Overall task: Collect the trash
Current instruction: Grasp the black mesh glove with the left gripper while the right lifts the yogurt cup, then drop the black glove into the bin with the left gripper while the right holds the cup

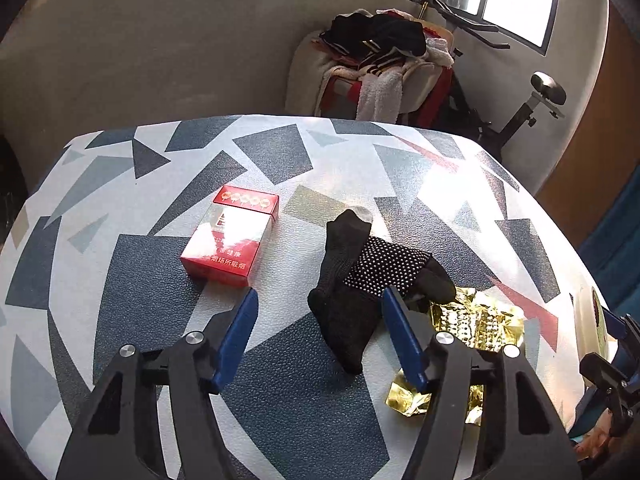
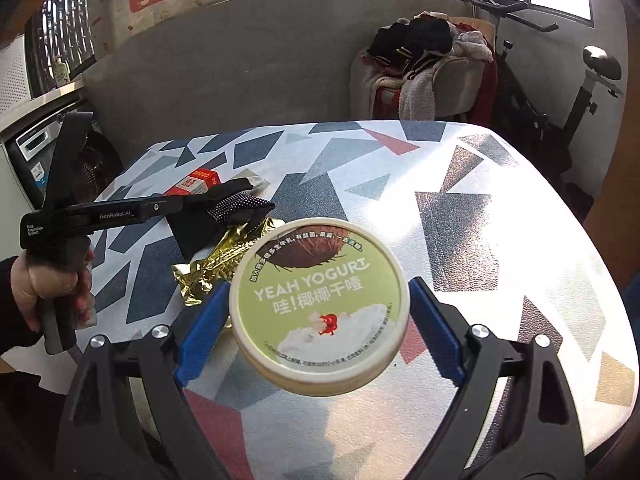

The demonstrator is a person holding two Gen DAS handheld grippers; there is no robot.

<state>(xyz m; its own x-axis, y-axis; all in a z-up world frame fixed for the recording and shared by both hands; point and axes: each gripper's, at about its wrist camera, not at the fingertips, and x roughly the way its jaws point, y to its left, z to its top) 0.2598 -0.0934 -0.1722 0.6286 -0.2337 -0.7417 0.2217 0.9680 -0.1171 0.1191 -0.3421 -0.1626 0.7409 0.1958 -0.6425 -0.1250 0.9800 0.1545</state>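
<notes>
Right gripper clamped wide across a round green-lidded yogurt tub, blue pads against its rim on both sides, tub apparently lifted clear of the desk with its geometric grey, white and red cover. Left gripper half spread, nothing pinched: jaws straddling the near end of a black sock with white grip dots, not pressing on it. Crumpled gold foil wrapper lying partly under the sock and just beside the right-hand finger; red cigarette pack flat on the desk just beyond the left fingertip. Risks, as a judgement: a smooth, wide tub held only at the rim, likely to tip or slide out if tilted or jolted; with a further squeeze on the left, a grab of the sock rather than actual trash, or sock and foil dragged off together; foil thin and flat, easy to skid away under a fingertip; pack close enough to be nudged. Left wrist view alone: gap between the left pads, the pack's full face, the sock's overlap on the foil, only a sliver of the tub at the right edge. Right wrist view alone: the grip on the tub, its printed lid, the person's hand around the left tool's handle. No bin visible in either view.
</notes>
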